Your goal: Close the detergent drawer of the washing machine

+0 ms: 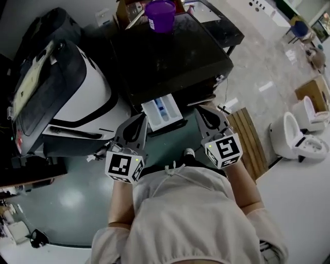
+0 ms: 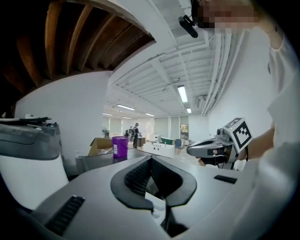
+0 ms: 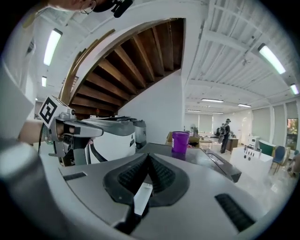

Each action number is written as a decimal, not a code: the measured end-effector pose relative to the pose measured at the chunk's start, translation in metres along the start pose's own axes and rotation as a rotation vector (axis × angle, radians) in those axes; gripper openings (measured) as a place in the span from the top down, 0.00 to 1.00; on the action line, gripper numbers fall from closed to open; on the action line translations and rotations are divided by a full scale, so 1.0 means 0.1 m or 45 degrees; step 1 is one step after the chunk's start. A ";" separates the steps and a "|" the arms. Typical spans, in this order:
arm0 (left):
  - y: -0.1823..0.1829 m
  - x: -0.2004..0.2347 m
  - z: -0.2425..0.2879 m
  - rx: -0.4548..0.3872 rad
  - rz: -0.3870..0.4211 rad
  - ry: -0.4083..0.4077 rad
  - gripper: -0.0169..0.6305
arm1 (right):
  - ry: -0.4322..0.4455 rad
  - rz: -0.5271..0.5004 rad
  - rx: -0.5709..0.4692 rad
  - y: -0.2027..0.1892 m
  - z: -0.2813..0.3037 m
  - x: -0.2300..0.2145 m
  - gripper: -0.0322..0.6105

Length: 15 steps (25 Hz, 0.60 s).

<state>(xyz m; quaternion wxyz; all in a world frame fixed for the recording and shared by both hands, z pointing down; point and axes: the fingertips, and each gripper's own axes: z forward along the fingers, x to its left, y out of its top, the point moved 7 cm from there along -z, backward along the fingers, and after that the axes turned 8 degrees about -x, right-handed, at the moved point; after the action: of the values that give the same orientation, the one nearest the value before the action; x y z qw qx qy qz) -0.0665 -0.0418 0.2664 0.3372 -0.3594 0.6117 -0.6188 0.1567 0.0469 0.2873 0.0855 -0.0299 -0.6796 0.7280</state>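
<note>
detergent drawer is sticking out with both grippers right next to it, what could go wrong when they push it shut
1. The left gripper and right gripper sit at the sides of the detergent drawer, not squarely in front. A push at one corner could skew it and jam it.
2. A purple cup stands on the washing machine. A hard shove might jolt it.

Of the washing machine (image 1: 206, 69) only the dark worktop (image 1: 154, 56) shows. Its front lies hidden beneath the near edge, along with the rear of the detergent drawer (image 1: 162, 111). The drawer's contents are too small to tell. At the far edge, a cardboard box (image 1: 125, 11) is cut off by the picture's top.
</note>
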 end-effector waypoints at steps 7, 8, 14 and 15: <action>-0.44 -0.14 0.05 0.093 -0.054 0.304 0.95 | 0.279 0.044 0.051 -0.29 0.46 -0.32 0.94; -0.55 -0.16 0.04 0.110 -0.068 0.332 0.95 | 0.310 0.049 0.059 -0.35 0.51 -0.32 0.94; -1.17 -0.26 -0.03 0.168 -0.086 0.502 0.95 | 0.471 0.009 0.120 -0.72 0.73 -0.25 0.94; -1.26 -0.28 -0.05 0.180 -0.084 0.515 0.95 | 0.490 0.009 0.130 -0.79 0.75 -0.24 0.94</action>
<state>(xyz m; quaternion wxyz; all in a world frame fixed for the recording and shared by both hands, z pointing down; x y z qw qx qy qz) -0.0535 -0.0127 0.3913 0.2116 -0.2231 0.6099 -0.7304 0.1746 -0.0255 0.3695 0.2127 -0.1666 -0.6128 0.7426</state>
